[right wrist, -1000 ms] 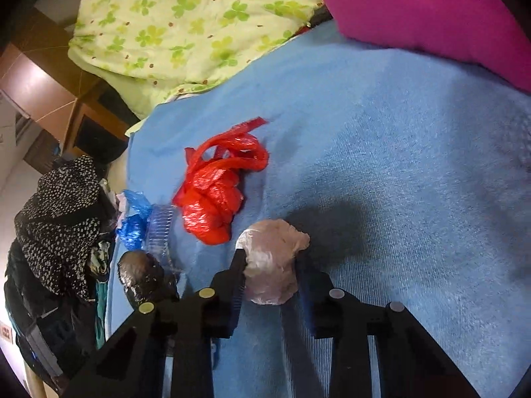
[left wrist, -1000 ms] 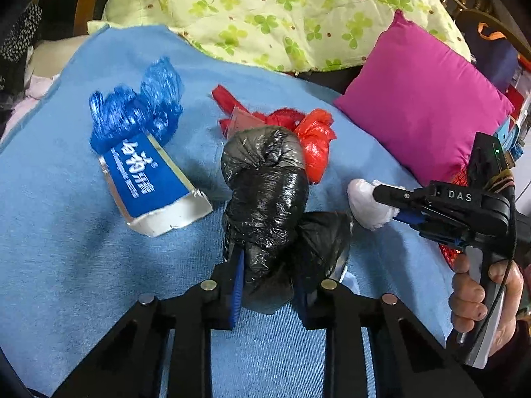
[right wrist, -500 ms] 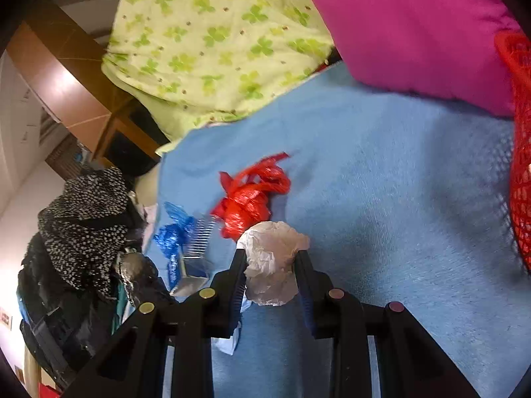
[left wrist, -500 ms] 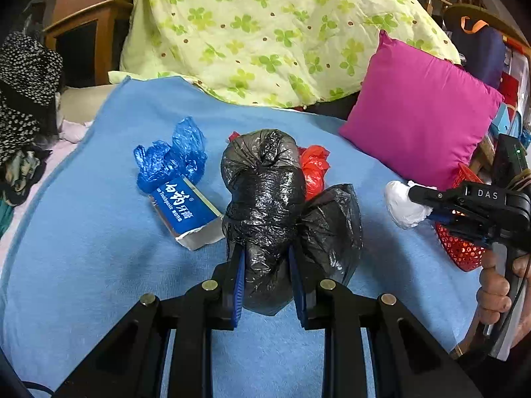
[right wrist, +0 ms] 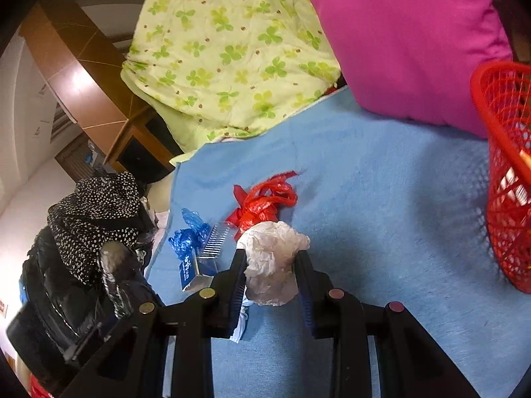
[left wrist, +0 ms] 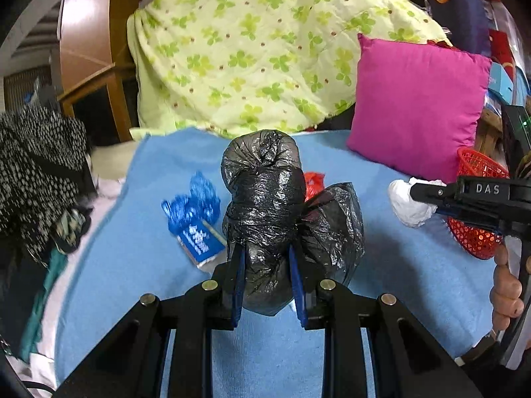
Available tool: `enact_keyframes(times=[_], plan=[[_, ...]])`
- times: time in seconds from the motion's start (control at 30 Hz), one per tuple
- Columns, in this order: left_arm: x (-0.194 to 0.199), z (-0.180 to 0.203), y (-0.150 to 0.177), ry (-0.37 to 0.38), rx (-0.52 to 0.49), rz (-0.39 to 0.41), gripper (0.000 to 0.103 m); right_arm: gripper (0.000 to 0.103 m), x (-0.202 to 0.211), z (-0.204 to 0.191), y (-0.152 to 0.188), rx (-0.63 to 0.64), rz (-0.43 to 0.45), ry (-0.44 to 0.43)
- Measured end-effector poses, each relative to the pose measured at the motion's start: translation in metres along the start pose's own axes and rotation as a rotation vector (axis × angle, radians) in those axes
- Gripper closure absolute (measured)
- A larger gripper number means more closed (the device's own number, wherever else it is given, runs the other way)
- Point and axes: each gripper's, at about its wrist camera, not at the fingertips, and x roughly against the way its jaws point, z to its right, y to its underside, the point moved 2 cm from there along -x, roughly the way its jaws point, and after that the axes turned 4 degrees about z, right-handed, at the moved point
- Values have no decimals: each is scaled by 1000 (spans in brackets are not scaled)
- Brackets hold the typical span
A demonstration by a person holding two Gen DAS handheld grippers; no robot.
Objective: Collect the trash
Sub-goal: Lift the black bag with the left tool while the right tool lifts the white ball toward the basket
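The left gripper (left wrist: 268,258) is clamped tight on a crumpled black plastic bag (left wrist: 265,199), its blue pads pressing both sides, and the bag is clear of the blue blanket (left wrist: 132,258) that covers the bed. The right gripper (right wrist: 270,265) is pinched on a wad of white paper (right wrist: 272,258), also held above the blanket.

From the left wrist camera the right gripper shows at about three o'clock, with the white wad at its tip and a hand (left wrist: 506,290) around its grip. Just beyond it, also at three o'clock, stands a red mesh basket (left wrist: 478,199).

On the blanket lie a red plastic bag (right wrist: 262,202) at twelve o'clock from the white wad, and a blue crumpled wrapper (left wrist: 190,204) with a small blue box (left wrist: 200,242) touching it, at about nine o'clock of the black bag.

A magenta cushion (left wrist: 418,106) sits at two o'clock and a green clover-print quilt (left wrist: 259,49) at twelve.
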Motion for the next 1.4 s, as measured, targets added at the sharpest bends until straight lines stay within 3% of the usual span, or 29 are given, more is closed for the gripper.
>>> enact_keyframes(times=[0.47, 1.4], plan=[[17, 30, -24, -79, -83, 62, 76, 72, 29, -5, -8, 43, 78, -21], [33, 76, -45, -81, -210, 136, 76, 71, 83, -9, -19, 98, 238, -55]])
